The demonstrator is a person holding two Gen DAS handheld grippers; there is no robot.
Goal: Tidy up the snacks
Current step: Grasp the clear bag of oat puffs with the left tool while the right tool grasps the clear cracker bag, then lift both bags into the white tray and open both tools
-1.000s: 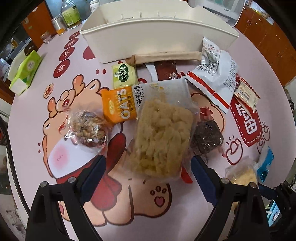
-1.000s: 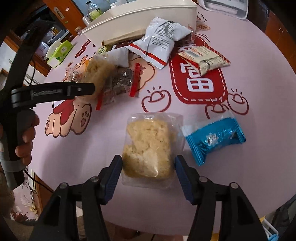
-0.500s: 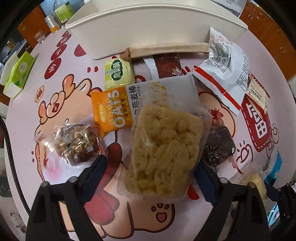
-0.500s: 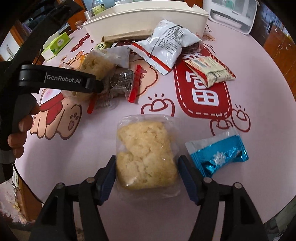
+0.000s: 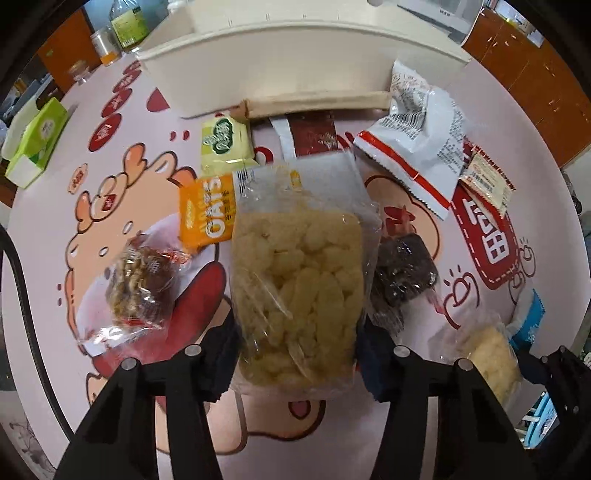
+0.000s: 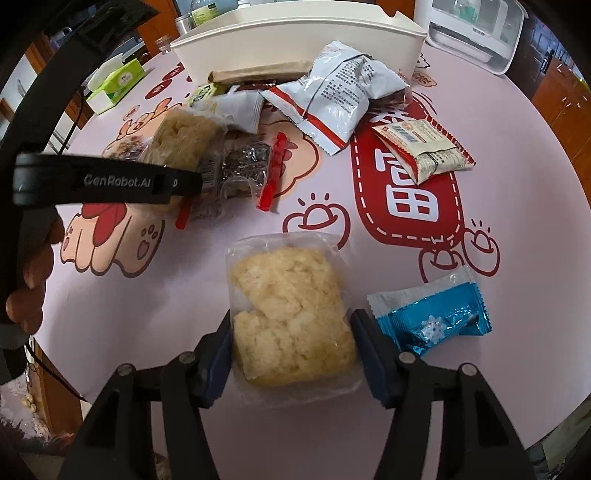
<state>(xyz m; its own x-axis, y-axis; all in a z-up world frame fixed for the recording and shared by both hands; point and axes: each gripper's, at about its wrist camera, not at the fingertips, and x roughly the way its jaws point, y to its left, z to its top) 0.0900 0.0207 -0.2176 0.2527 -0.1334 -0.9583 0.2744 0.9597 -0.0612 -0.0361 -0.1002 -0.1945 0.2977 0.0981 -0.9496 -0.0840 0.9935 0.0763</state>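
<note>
Two packets (image 5: 297, 295) (image 6: 291, 317), lengthwise along claws

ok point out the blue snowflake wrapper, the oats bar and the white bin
blue snowflake wrapper (image 6: 436, 321), right wrist view, foil middle
oats bar (image 5: 207, 216), left wrist view, orange label
white bin (image 5: 295, 62), left wrist view, front wall

A pink tabletop (image 6: 229, 254) with red and peach cartoon prints fills both views. At the left edge of the left-wrist view lies a green tissue box (image 5: 38, 142); the same box sits upper left in the right-wrist view. Along the top left stand a bottle with a yellow-green label (image 5: 129, 26) and a small jar (image 5: 101, 46). A white lidded appliance (image 6: 476, 33) occupies the upper right of the right-wrist view, and brown wooden cabinets (image 5: 532, 74) line the upper right of the left-wrist view.
</note>
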